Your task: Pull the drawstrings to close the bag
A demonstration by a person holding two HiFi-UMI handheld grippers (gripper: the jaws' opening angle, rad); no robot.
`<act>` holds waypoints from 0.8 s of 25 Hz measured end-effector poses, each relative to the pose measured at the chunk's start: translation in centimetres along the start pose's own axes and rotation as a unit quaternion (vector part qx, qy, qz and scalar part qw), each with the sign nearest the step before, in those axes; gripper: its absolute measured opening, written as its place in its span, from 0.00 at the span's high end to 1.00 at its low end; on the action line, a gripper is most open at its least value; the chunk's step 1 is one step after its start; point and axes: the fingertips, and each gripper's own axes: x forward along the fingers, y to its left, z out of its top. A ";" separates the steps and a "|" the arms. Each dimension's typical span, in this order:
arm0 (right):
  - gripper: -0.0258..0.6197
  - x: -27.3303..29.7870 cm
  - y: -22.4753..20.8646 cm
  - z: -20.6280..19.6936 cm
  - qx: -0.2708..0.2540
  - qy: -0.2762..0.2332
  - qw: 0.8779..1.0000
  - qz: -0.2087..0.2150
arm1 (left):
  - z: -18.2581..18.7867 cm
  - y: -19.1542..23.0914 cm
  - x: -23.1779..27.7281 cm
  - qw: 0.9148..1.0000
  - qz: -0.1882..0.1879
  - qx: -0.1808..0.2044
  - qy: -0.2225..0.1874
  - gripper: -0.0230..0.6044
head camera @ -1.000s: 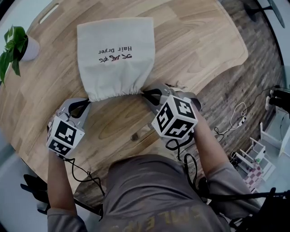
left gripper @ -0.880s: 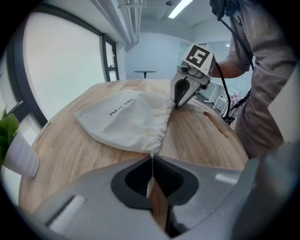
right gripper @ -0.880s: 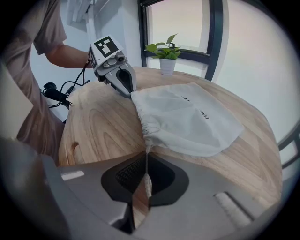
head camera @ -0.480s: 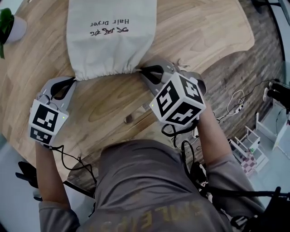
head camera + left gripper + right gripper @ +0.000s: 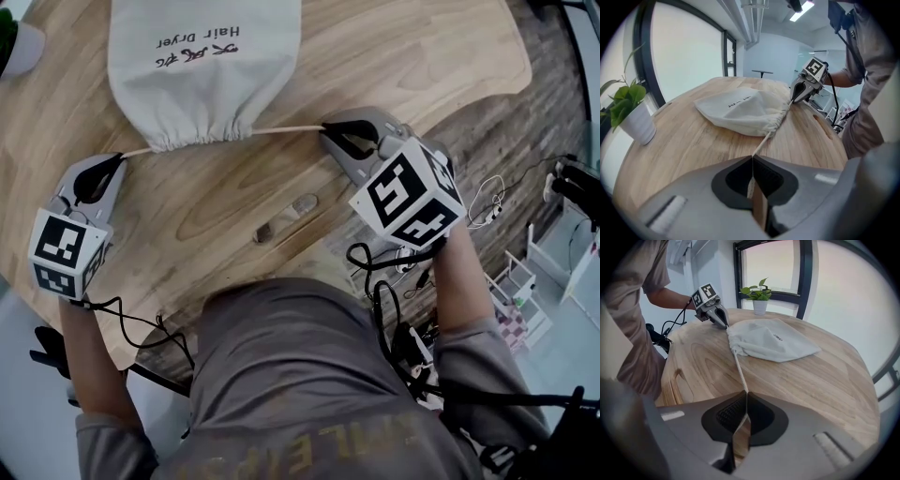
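Pulled wider apart than before: left gripper (image 5: 120, 157) and right gripper (image 5: 324, 128).
Shut tight on taut drawstrings (image 5: 281, 129); bag (image 5: 202, 75) flat on table (image 5: 394, 56) between them, mouth gathered nearly closed.

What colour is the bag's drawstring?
Cream; the drawstring shows best in the right gripper view.

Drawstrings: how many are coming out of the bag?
2. One drawstring runs from the bag's mouth to the left hand-held gripper, the other to the right hand-held gripper.
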 end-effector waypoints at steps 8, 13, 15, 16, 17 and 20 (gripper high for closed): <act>0.91 -1.1 -1.0 -2.2 0.009 0.010 1.000 0.003 | -0.3 0.6 -0.4 1.000 0.002 -0.014 0.004 0.96; 0.91 -1.3 -1.2 -2.2 0.015 0.013 1.000 0.003 | -0.2 0.6 -0.4 1.000 0.008 -0.021 0.002 0.95; 0.91 -1.1 -1.3 -2.1 0.018 0.014 1.000 -0.001 | -0.2 0.7 -0.3 1.000 0.017 -0.018 0.003 0.95; 0.91 -1.0 -1.3 -2.0 0.019 0.013 1.000 -0.006 | -0.3 0.8 -0.2 1.000 0.022 -0.014 0.003 0.95; 0.90 -0.8 -1.4 -1.9 0.019 0.012 1.000 -0.012 | -0.3 0.9 -0.1 1.000 0.026 -0.012 0.003 0.95; 0.90 -0.5 -1.5 -1.8 0.025 0.008 0.999 -0.023 | -0.3 0.9 0.1 0.999 0.033 -0.020 -0.004 0.95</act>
